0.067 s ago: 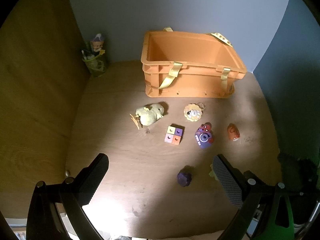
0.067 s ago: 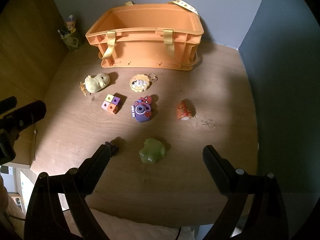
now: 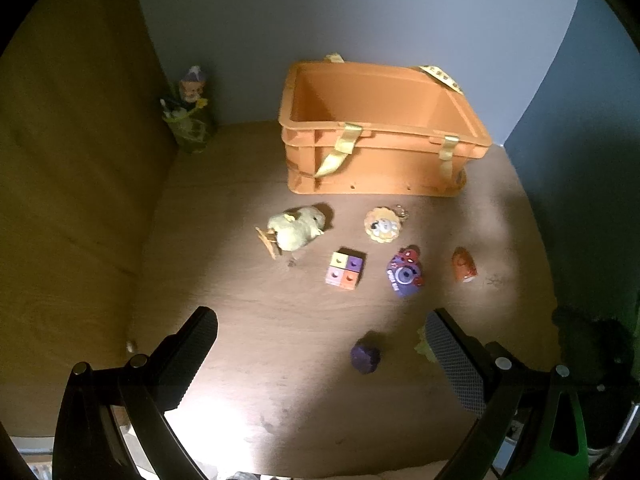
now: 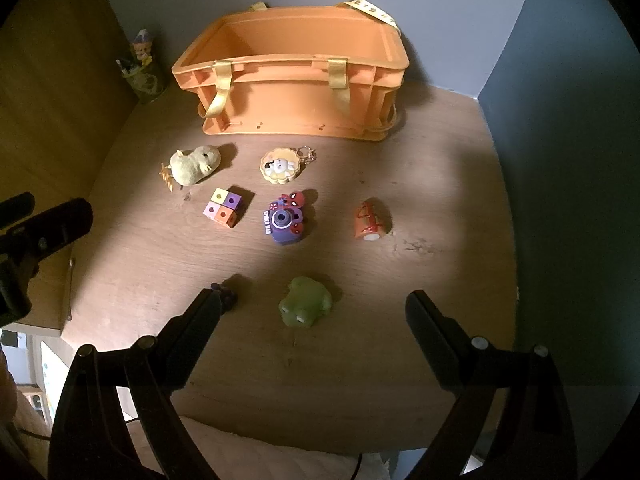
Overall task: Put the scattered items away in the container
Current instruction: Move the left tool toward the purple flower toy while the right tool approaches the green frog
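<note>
Both grippers, left (image 3: 320, 344) and right (image 4: 314, 312), wide apart, empty. Seven toys on table before crate (image 4: 292, 80). Frog (image 4: 306, 306) squashy: may squirt out; purple lump (image 3: 365, 356) may roll

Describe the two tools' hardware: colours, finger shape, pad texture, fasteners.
Left tool: black angular fingers with dotted, knurled pads and silver round bolts at the joints; a green plastic part sits at its right base. Right tool: the same black tapering fingers and silver bolts, pad texture unclear. No cables visible.
</note>
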`<state>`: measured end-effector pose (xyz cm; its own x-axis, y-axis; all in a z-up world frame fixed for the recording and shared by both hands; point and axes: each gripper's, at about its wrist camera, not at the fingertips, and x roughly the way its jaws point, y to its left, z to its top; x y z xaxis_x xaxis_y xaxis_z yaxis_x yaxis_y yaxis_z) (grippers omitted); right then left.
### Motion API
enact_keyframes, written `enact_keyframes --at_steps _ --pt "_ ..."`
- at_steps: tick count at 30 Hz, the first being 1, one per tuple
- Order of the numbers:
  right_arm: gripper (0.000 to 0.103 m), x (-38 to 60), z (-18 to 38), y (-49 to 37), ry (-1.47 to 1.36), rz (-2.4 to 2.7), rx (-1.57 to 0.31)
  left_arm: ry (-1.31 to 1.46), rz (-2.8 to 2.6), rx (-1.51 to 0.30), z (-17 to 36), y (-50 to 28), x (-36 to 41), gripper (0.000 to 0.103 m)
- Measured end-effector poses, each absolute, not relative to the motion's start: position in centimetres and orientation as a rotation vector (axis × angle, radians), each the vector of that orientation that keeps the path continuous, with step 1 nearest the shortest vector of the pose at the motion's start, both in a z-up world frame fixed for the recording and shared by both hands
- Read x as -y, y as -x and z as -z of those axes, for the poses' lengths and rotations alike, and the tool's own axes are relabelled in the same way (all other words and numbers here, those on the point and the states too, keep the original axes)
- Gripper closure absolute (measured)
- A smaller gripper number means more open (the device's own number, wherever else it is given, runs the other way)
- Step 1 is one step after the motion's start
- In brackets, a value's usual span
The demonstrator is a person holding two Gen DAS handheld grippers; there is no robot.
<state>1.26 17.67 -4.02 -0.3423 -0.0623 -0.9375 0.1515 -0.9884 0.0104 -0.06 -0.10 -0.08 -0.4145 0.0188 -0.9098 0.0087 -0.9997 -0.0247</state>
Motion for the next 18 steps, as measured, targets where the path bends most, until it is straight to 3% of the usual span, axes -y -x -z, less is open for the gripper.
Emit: enact_keyframes --at_steps 9,18 --pt "0.010 -17.55 4.26 -1.16 -1.710 2.462 -0.093 1.673 -2.667 0.124 0.11 0.22 0.68 0.001" --pt "0.010 -17.73 4.39 -1.00 -1.713 2.444 -0.083 1.702 -2.644 0.053 0.46 0.31 0.08 0.001"
